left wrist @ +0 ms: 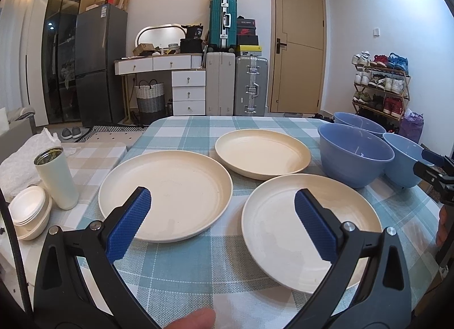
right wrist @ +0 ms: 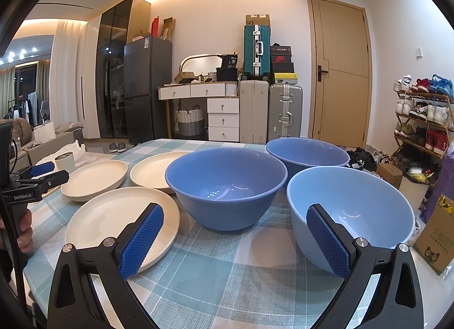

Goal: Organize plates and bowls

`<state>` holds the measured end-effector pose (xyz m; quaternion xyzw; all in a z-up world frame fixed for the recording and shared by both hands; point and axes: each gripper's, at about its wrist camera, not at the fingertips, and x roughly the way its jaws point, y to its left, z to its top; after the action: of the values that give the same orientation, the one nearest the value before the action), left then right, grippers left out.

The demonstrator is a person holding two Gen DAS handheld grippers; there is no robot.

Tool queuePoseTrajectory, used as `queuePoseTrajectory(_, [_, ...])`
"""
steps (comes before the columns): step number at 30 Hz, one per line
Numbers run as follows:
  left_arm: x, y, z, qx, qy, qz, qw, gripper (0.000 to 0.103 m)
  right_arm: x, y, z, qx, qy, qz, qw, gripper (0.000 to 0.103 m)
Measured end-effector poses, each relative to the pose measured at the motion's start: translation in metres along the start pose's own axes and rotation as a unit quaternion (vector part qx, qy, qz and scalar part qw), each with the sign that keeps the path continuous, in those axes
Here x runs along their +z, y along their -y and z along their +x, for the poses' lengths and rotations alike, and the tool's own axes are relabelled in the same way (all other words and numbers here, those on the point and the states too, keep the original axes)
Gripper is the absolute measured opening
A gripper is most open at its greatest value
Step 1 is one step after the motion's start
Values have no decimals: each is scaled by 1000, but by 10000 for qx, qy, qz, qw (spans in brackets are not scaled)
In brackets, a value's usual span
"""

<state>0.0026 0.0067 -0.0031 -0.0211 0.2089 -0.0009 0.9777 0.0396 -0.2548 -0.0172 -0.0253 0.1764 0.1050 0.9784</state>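
Table [left wrist: 181, 130] with a blue-and-white checked cloth, carrying three cream plates and three blue bowls, all lying separately with none stacked. Left gripper [left wrist: 222, 212]: jaws spread wide, holding nothing, poised above the near edge of the table between the left plate [left wrist: 170, 193] and the near plate [left wrist: 286, 215]; its blue pads [left wrist: 130, 227] overlap both rims in the left wrist view, though contact cannot be judged. Far plate [left wrist: 262, 153] lies behind these two, just beside the middle bowl [left wrist: 354, 158]. Right gripper [right wrist: 234, 239]: jaws likewise spread and empty, hovering over the cloth between the near plate [right wrist: 113, 221] and the pale bowl [right wrist: 366, 201]. Middle bowl [right wrist: 227, 184], a darker blue, stands upright at the centre of the right wrist view, close beside the pale bowl; the back bowl [right wrist: 306, 153] stands behind both, near the far edge. Off the left side of the table: a white tumbler [left wrist: 56, 178] with an open top, next to a stack of small white dishes [left wrist: 28, 212]. A person's hand [right wrist: 24, 229] grips the handle of the left gripper at the left edge of the right wrist view
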Motion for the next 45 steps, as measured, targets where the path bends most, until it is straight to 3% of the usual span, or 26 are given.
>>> queuePoseTrajectory(8, [9, -2, -5, 28, -82, -115, 9999, 101, 14, -6, -3, 182, -61, 62, 9998, 103])
queuePoseTrajectory(20, [36, -29, -26, 185, -231, -674, 9973, 101, 49, -32, -9, 577, -259, 33, 9980, 103])
queuePoseTrajectory(30, [58, -33, -47, 314, -317, -630, 9970, 101, 91, -60, -6, 903, -434, -107, 9949, 103])
queuePoseTrajectory(39, [70, -55, -39, 497, -609, -891, 9929, 101, 128, -86, 10, 1310, -657, 34, 9892, 103])
queuePoseTrajectory(45, [77, -73, -28, 604, -753, -1099, 9893, 101, 145, -107, 29, 1353, -799, -99, 9875, 103])
